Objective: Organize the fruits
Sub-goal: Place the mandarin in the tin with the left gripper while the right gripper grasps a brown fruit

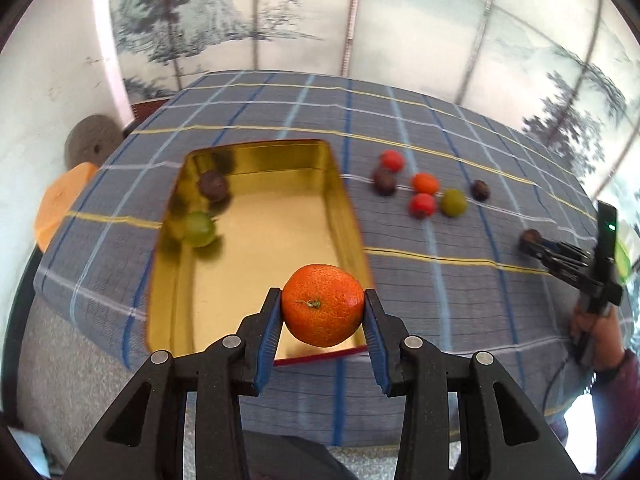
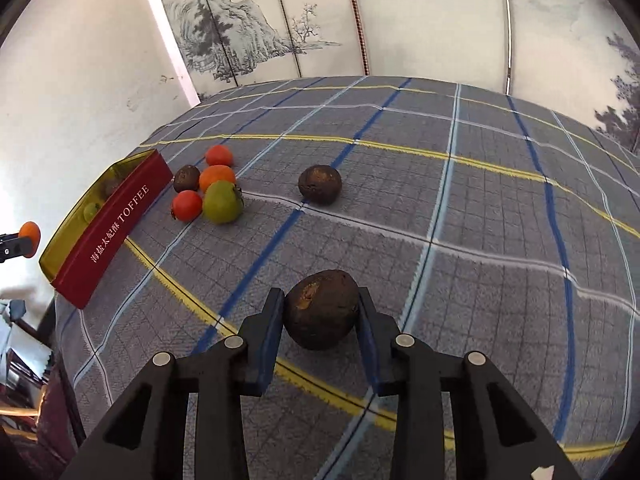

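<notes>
My left gripper (image 1: pixel 323 312) is shut on an orange mandarin (image 1: pixel 322 304) and holds it above the near end of the gold tin (image 1: pixel 340 184). The tin holds a dark brown fruit (image 1: pixel 214 186) and a green fruit (image 1: pixel 198 229). My right gripper (image 2: pixel 322 312) is shut on a dark brown fruit (image 2: pixel 321 308) just above the checked cloth. It also shows at the right of the left wrist view (image 1: pixel 536 242). A cluster of red, orange, green and brown fruits (image 2: pixel 208 194) lies beside the tin's red side (image 2: pixel 116 232). One brown fruit (image 2: pixel 320 184) lies apart.
The table is covered by a blue-grey checked cloth (image 2: pixel 460 216). A painted folding screen (image 1: pixel 360 20) stands behind the table. An orange stool (image 1: pixel 60 204) and a grey cushion (image 1: pixel 92 140) are off the table's left edge. The person's hand (image 1: pixel 596 328) holds the right gripper.
</notes>
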Demonstrator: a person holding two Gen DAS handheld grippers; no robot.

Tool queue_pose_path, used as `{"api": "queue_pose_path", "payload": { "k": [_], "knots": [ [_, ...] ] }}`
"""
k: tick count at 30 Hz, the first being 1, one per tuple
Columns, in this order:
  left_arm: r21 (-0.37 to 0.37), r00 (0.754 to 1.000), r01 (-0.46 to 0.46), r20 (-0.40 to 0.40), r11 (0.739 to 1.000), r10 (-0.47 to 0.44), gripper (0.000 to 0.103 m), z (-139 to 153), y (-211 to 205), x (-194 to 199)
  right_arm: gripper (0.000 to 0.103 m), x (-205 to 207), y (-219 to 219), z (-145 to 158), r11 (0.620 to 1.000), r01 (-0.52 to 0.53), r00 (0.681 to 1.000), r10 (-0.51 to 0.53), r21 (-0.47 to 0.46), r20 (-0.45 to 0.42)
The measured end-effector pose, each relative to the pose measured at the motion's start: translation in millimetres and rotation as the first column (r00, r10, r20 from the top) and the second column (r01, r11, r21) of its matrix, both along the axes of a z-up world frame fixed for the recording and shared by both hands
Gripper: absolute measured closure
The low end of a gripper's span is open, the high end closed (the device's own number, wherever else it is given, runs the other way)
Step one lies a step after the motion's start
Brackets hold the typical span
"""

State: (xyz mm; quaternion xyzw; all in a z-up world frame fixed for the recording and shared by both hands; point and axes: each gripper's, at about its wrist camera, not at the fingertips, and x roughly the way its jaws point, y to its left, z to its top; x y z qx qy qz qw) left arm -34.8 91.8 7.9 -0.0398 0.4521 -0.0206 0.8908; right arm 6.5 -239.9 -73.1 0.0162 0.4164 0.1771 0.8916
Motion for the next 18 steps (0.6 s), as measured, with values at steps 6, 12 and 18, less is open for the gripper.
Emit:
{"api": "queue_pose_path", "payload": {
  "k": [6,12,18],
  "knots": [
    [0.030,0.998,-0.057,0.007,0.998,0.057,0.062,-11,30,1,0.071,0,-3,0,1.000,0.020,1.000,-0.020,-0.004,-0.002],
    [0.066,0.997,-0.075,-0.007,0.995,0.076,0.062,-29,48,14,0.071,2,-3,-2,1.000,0.030,0.999,-0.030,-0.001,-0.012],
    [0.055,0.994,-0.105,-0.035,0.993,0.107,0.062,-44,62,20,0.070,3,-3,-3,1.000,0.029,0.999,-0.030,-0.003,-0.021]
  ]
}}
